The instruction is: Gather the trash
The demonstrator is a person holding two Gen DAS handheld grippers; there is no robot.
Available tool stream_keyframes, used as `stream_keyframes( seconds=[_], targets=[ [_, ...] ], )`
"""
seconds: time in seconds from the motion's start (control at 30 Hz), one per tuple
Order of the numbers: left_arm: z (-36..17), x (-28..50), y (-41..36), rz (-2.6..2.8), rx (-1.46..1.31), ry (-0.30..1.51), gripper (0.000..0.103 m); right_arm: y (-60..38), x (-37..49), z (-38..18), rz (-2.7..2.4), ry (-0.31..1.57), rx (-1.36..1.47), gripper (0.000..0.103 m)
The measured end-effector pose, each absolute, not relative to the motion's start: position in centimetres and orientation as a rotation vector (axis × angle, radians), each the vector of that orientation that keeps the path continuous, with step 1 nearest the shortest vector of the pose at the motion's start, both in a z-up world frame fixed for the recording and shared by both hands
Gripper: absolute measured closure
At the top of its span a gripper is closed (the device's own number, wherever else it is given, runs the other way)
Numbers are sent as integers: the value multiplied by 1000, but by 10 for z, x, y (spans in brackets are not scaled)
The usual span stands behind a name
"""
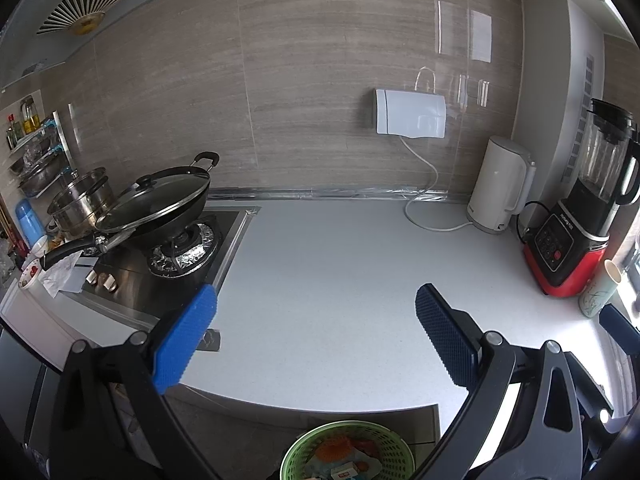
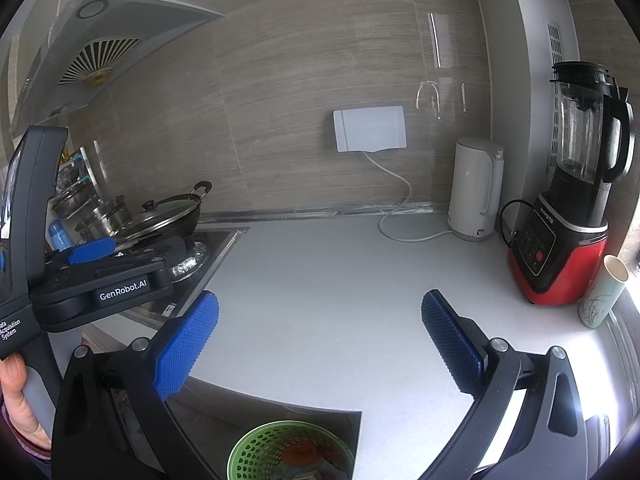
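At the far left of the left wrist view a crumpled white paper [image 1: 60,276] lies on the worktop's corner beside a small white bowl with red specks [image 1: 30,276], just in front of the steel gas hob [image 1: 160,280]. On the hob a black wok with a glass lid [image 1: 160,200] sits tilted on a foil-lined burner, with a shiny steel pot [image 1: 82,200] behind it. The left claw [image 1: 316,336] hangs over the white speckled worktop [image 1: 320,260] with its blue ribbed pads spread wide and nothing between them; in the right wrist view the same tool shows at the left edge, gripped by a hand [image 2: 18,404]. The right claw [image 2: 320,340] is likewise spread wide and empty above the bare middle of the worktop. Below the worktop's front edge, at the bottom of both views, stands a round green perforated plastic basket [image 1: 384,444] holding orange and pale scraps whose kind I cannot tell. Further right, against the tiled wall, a white electric kettle [image 2: 476,192] stands on its base, its white cord running to a white wall box [image 2: 370,128]. Next comes a red-and-black blender with a clear jug [image 2: 568,216], and just beside it, at the far right, a pale cup with a leaf drawing [image 2: 600,296].
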State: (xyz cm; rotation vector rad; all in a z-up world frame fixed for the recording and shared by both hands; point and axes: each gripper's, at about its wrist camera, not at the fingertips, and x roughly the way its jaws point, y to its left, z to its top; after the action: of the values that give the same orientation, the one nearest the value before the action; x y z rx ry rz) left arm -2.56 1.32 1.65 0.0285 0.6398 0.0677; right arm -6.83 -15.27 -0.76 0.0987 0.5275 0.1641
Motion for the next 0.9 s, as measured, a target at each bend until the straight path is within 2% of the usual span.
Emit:
stream_keyframes(
  seconds=[0.9],
  targets=[
    [12,-24,10,65,22,656,8,-154,-65,-9,162,533,101,2]
  ],
)
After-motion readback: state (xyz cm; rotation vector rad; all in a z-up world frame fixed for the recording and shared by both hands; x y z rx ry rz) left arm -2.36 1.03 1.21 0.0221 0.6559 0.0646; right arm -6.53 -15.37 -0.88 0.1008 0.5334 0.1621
